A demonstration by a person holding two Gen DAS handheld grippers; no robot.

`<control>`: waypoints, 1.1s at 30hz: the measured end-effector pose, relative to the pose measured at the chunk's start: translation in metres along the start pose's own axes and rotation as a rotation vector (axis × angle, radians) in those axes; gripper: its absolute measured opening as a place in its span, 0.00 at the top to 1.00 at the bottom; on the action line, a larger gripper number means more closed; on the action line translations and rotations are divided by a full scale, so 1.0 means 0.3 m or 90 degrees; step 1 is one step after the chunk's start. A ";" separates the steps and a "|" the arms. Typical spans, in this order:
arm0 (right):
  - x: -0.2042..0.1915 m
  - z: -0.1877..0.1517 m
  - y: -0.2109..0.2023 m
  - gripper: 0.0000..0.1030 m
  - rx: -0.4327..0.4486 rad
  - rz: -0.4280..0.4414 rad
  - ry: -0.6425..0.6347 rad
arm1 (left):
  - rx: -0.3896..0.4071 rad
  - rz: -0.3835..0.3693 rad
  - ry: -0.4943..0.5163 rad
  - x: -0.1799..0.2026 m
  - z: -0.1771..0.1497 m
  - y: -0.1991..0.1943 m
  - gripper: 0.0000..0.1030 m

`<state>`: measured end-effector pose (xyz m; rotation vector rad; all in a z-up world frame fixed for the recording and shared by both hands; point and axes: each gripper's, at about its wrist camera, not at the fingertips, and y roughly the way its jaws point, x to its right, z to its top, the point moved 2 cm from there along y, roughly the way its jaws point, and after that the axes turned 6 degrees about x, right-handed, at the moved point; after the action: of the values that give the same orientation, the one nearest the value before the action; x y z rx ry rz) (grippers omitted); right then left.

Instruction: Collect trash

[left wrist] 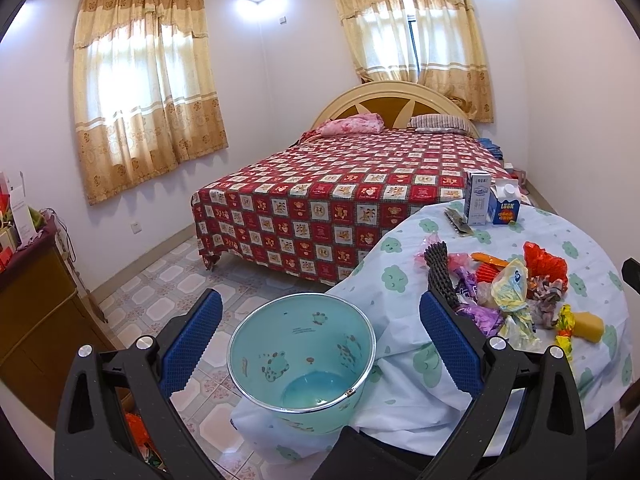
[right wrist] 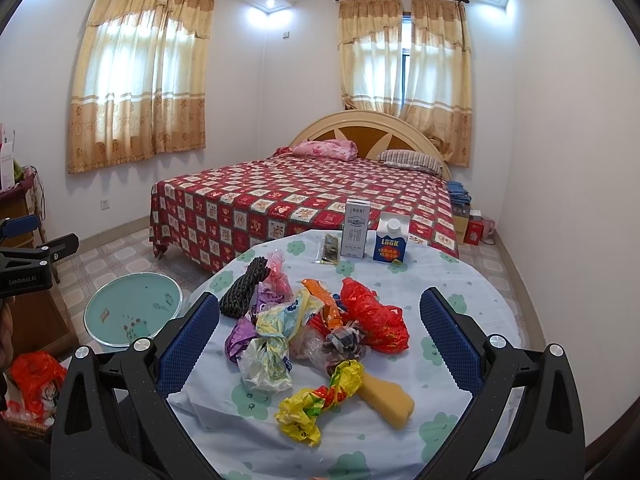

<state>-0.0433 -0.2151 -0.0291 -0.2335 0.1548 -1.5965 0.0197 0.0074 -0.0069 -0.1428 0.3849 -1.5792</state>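
A heap of crumpled plastic bags and wrappers (right wrist: 316, 328) lies on the round table (right wrist: 460, 280), with a yellow wrapper (right wrist: 316, 400) and a yellow sponge (right wrist: 390, 400) nearest me. My right gripper (right wrist: 320, 320) hangs open above the heap, holding nothing. A light-blue bin (left wrist: 300, 356) stands on the floor to the left of the table; it looks empty. My left gripper (left wrist: 320, 320) is open over the bin, with nothing between its fingers. The same heap (left wrist: 508, 288) shows at the right of the left wrist view, the bin (right wrist: 132, 308) at the left of the right wrist view.
Two cartons (right wrist: 374, 236) and a dark packet (right wrist: 330, 248) stand at the table's far edge. A bed with a red checked cover (right wrist: 300, 204) fills the room behind. A wooden cabinet (left wrist: 36, 312) stands at the left, red bags (right wrist: 34, 380) at its foot.
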 end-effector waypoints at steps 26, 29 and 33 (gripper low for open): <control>-0.014 -0.014 0.004 0.04 -0.003 0.001 0.000 | -0.003 0.002 0.003 -0.009 -0.004 -0.008 0.06; -0.015 -0.013 0.004 0.04 -0.004 0.001 0.000 | -0.004 0.002 0.003 -0.009 -0.004 -0.007 0.06; -0.014 -0.009 0.001 0.04 -0.004 0.000 0.001 | -0.006 0.003 0.003 -0.052 -0.020 -0.021 0.06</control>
<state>-0.0437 -0.2110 -0.0320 -0.2373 0.1602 -1.5956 0.0127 0.0238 -0.0083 -0.1454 0.3964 -1.5735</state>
